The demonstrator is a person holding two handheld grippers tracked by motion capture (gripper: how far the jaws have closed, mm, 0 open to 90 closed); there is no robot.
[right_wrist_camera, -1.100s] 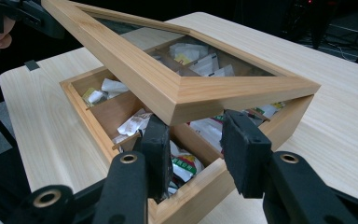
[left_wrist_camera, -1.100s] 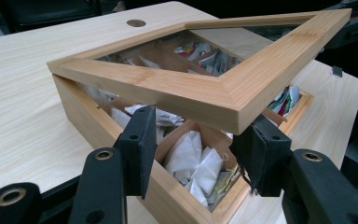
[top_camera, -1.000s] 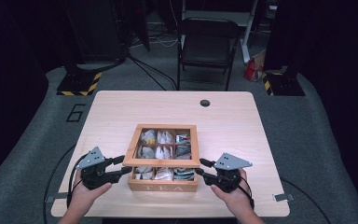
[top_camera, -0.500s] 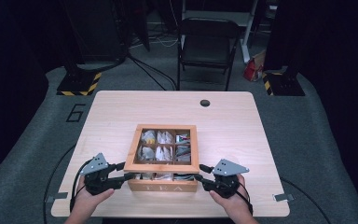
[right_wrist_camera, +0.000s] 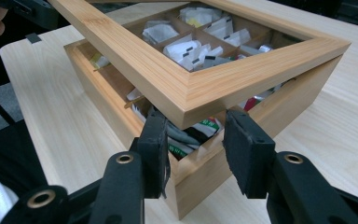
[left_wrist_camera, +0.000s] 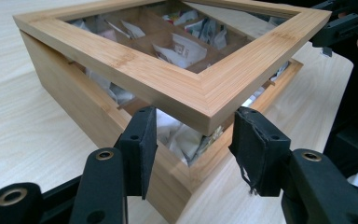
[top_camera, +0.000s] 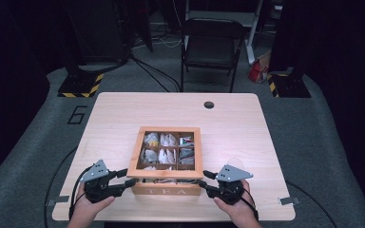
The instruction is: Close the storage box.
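Bamboo tea box (top_camera: 167, 186) sits near the table's (top_camera: 247, 128) front edge with its windowed lid (left_wrist_camera: 182, 79) partly raised, front edge lifted clear of the base. Each near corner of the lid rests above the spread fingers of the left gripper (left_wrist_camera: 193, 140) and right gripper (right_wrist_camera: 193, 140), neither pinching it. By my judgement, opening is begun; swinging the lid fully back remains.

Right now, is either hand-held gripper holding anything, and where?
Nothing clamped: front corners of the raised lid sit between open jaws of the left hand-held gripper and right hand-held gripper.
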